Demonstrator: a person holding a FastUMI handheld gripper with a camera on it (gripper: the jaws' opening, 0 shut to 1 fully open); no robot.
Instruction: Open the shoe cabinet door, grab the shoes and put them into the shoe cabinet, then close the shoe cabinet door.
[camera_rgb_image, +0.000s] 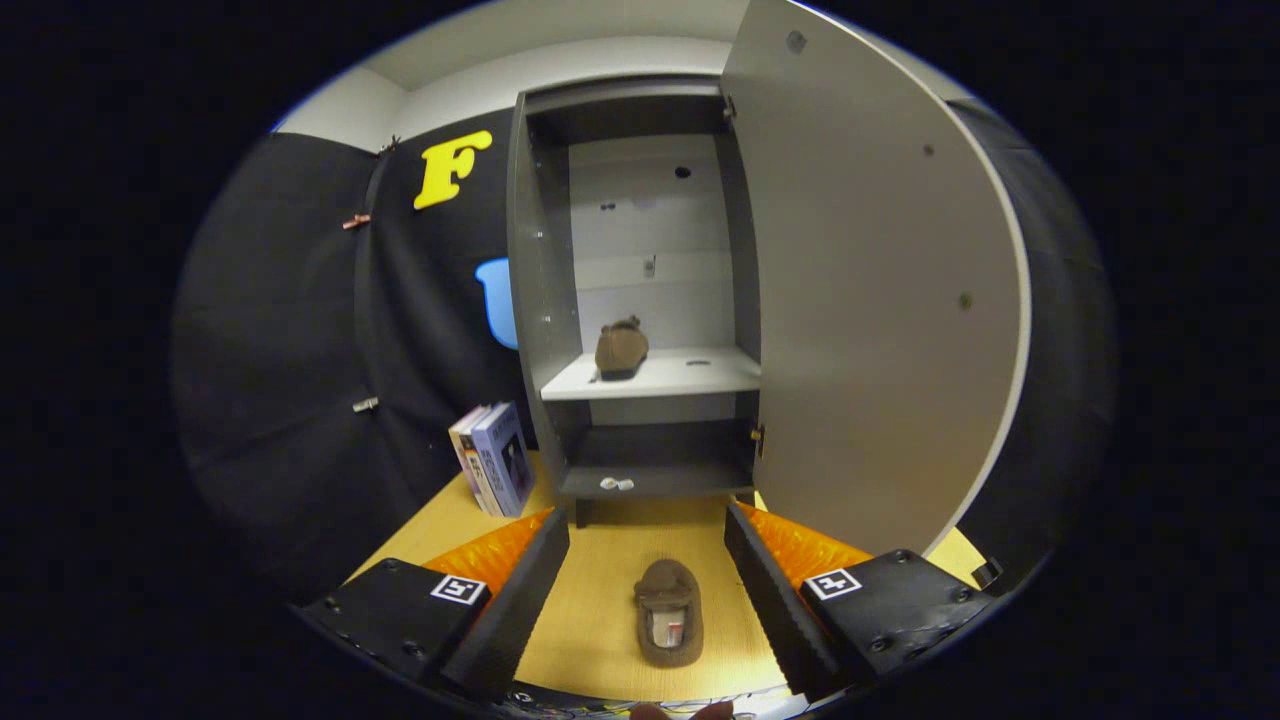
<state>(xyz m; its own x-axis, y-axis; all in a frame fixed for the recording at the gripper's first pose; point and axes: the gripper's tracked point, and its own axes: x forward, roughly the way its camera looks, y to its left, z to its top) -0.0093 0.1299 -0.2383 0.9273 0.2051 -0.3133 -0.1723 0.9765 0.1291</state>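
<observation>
- Gripper (647, 545) fingers stand spread wide apart, gripping nothing; one finger (510, 600) runs in from 7 o'clock and the other from 5 o'clock, both angled toward the cabinet.
- Brown slipper (668, 612) lies flat on the wooden floor (600, 600) between the two fingers, clear of both, its opening turned up and something pale tucked inside it. It sits nearer the finger bases than their tips.
- Shoe cabinet (640, 300) stands upright beyond the fingertips at 12 o'clock, dark-framed with a pale back panel, its foot resting on the wooden floor.
- Cabinet door (880, 300) is swung fully open on the side at 3 o'clock, its pale inner face turned this way and reaching down past the tip of the finger on that side.
- Second brown slipper (621, 349) sits on the cabinet's pale middle shelf (690, 375), toward the shelf's 9 o'clock end, near the side wall.
- Bottom shelf (660, 478) of the cabinet is dark, with a small pale object (616, 484) lying near its front edge; what it is cannot be told.
- Books (493, 458) stand upright on the floor just beside the cabinet's lower corner at 9 o'clock from it, leaning a little, in front of the black cloth wall (300, 350).
- Fingertips of a person (685, 711) show at 6 o'clock, below the slipper on the floor.
</observation>
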